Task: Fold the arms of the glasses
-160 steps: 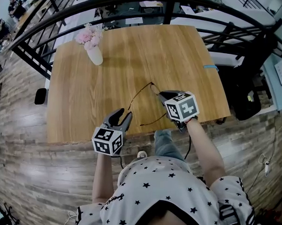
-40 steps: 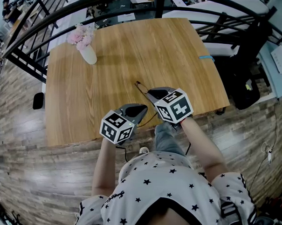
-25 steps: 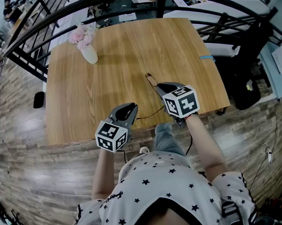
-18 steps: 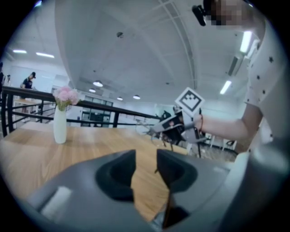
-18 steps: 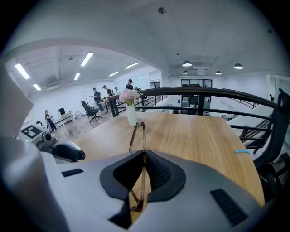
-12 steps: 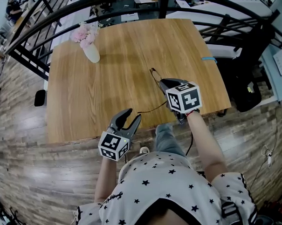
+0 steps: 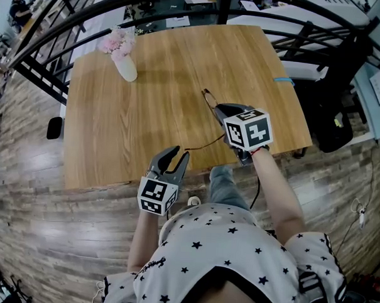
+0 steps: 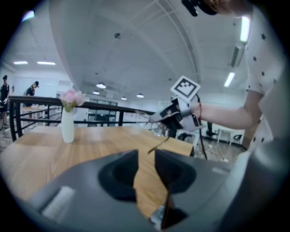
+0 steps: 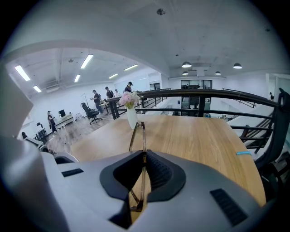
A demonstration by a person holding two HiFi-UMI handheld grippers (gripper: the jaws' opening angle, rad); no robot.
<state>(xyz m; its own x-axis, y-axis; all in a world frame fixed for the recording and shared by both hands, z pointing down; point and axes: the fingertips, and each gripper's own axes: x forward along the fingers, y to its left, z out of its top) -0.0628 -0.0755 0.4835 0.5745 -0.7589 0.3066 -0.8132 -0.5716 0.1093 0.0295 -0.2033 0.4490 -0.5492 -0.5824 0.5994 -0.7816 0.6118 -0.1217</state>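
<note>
Wooden table [image 7: 161, 84]; thin (perhaps wire) glasses [image 9: 137, 138]

No text, number or brand can be read in any view.

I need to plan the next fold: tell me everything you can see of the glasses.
The glasses have thin, dark wire rims and clear lenses. The right gripper is shut on the frame front, holding it over the wooden table. One arm sticks out unfolded toward the person; its tip ends near the left gripper, whose open jaws have just been closing without gripping it.
</note>
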